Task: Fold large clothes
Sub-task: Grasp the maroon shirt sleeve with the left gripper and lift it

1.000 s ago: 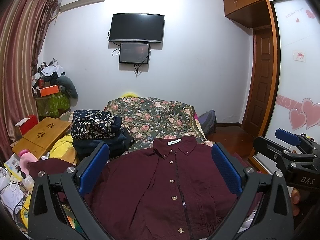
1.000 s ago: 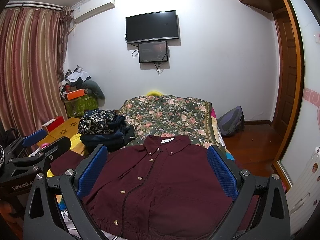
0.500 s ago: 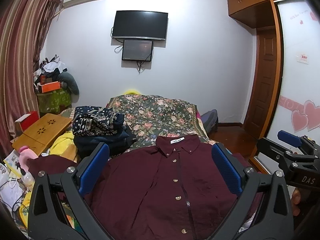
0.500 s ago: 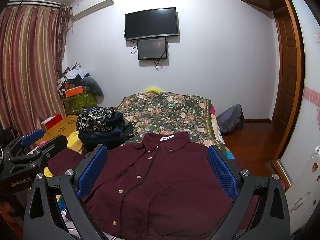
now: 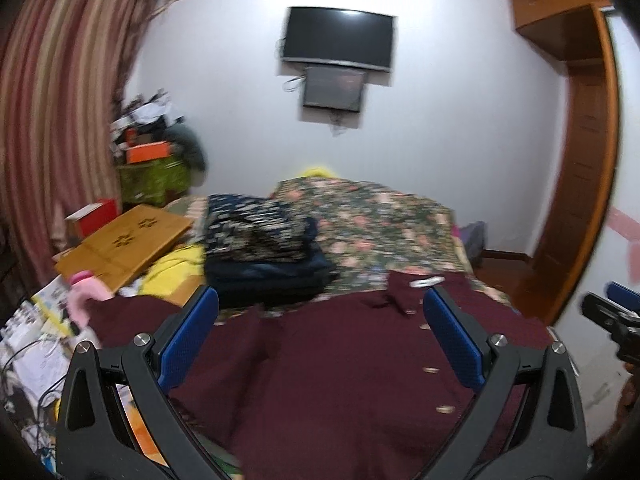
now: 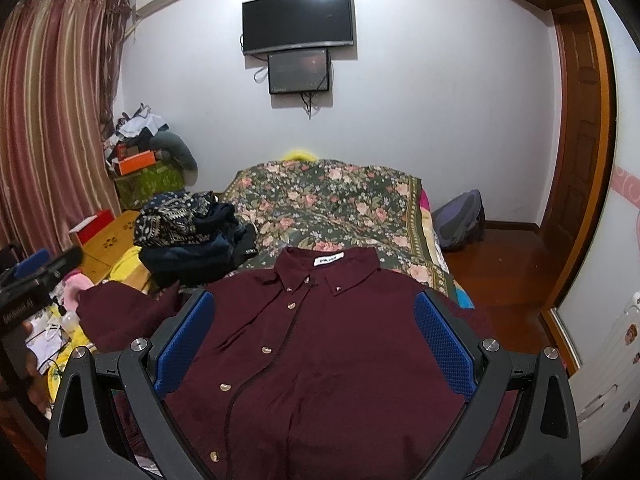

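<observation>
Nearest the lens: left hand-held gripper (image 5: 320, 326) spread wide, blue pads (image 5: 188, 336) apart, nothing between them, hovering above the shirt. Right hand-held gripper (image 6: 314, 334) likewise released, blue pads (image 6: 440, 344) set wide, empty, poised over the shirt front.

Just beyond: dark red shirt (image 6: 320, 360) laid flat, face up, buttoned, on the near end of the bed (image 6: 332, 204); collar toward the far wall with a white label (image 6: 330, 259) showing inside; one sleeve (image 6: 120, 312) stretched out to the left. Left view blurred, shirt (image 5: 340, 368) filling its lower middle.

Further on, left of the collar: heap of dark patterned clothes (image 6: 184, 232) on the bed's left edge, close to the shirt's shoulder. Beside it, a wooden lap desk (image 5: 124, 244) and something yellow underneath. Flowered bedspread running back to the wall. Grey backpack (image 6: 460, 220) on the floor at the right.

Farthest: black television (image 6: 298, 20) on the white wall, smaller screen (image 6: 299, 70) directly below, striped curtain (image 6: 52, 120) at left.
</observation>
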A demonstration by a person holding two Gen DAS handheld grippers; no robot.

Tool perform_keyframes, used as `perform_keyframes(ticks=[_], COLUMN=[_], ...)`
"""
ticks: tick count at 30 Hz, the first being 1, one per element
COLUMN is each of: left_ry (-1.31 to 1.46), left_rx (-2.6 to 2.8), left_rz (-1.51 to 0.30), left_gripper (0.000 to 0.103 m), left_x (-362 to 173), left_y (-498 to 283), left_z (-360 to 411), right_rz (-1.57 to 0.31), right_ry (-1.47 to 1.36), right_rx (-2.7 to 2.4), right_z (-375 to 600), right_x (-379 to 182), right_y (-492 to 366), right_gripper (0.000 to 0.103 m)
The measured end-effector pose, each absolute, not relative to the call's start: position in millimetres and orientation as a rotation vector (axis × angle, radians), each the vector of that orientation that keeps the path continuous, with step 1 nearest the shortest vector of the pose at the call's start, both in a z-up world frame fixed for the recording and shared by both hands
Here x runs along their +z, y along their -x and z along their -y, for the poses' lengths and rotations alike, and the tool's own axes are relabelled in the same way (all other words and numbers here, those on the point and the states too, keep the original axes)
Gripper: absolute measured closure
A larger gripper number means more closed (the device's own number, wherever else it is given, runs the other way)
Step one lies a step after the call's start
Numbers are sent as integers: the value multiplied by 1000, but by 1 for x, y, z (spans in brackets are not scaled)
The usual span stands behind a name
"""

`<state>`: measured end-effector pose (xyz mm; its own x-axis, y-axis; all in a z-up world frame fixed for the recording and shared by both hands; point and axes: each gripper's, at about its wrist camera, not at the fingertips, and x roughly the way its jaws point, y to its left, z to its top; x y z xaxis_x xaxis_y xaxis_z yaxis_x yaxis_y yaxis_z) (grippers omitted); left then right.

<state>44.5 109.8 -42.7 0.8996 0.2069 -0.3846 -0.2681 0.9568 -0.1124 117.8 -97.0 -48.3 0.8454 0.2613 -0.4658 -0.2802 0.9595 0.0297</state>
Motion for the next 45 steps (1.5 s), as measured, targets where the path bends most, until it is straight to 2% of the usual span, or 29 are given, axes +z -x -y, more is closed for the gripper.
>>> perform_keyframes(ticks=[8, 16, 18, 24, 28, 30, 34, 36, 37, 39, 40, 41, 42, 45], left_ry=[328, 642, 744, 974, 1020, 1055, 1085, 1040, 1021, 993, 960, 932, 887, 802], left_rx=[531, 653, 663, 633, 664, 673, 677, 701, 710, 704, 716, 730, 735, 738], left_rz=[-454, -631, -682, -761, -816, -836, -802, -799, -803, -806, -815, -823, -828, -790], left_gripper=[0, 1, 11, 15, 16, 24, 29, 46, 51, 69, 73, 84, 102, 102], left_x=[-83, -172, -203, -267, -304, -320, -333, -329, -327, -322, -319, -315, -308, -281], left_y=[-51, -57, -58, -60, -67, -68, -67, -68, -70, -75, -78, -80, -82, -86], left_z=[-226, -350, -379, -424, -443, -449, -451, -449, -448, -447, -446, -445, -442, -433], right_rz=[-573, -661, -686, -728, -746, -753, -757, -759, -760, -763, -762, -760, -758, -752], right_ry=[44, 65, 69, 89, 97, 105, 109, 105, 104, 102, 102, 102, 102, 96], right_rx=[264, 244, 241, 240, 244, 243, 239, 239, 239, 242, 244, 245, 247, 250], right_z=[95, 90, 88, 80, 76, 75, 77, 78, 77, 77, 78, 77, 78, 78], right_x=[-65, -82, -86, -95, -98, -99, -98, -99, -99, -99, -98, -98, -97, -95], right_y=[-151, -181, -186, -202, -212, -213, -215, -217, -218, -217, -216, -216, -215, -212], right_gripper=[4, 4, 4, 4, 4, 4, 4, 4, 4, 4, 4, 4, 4, 4])
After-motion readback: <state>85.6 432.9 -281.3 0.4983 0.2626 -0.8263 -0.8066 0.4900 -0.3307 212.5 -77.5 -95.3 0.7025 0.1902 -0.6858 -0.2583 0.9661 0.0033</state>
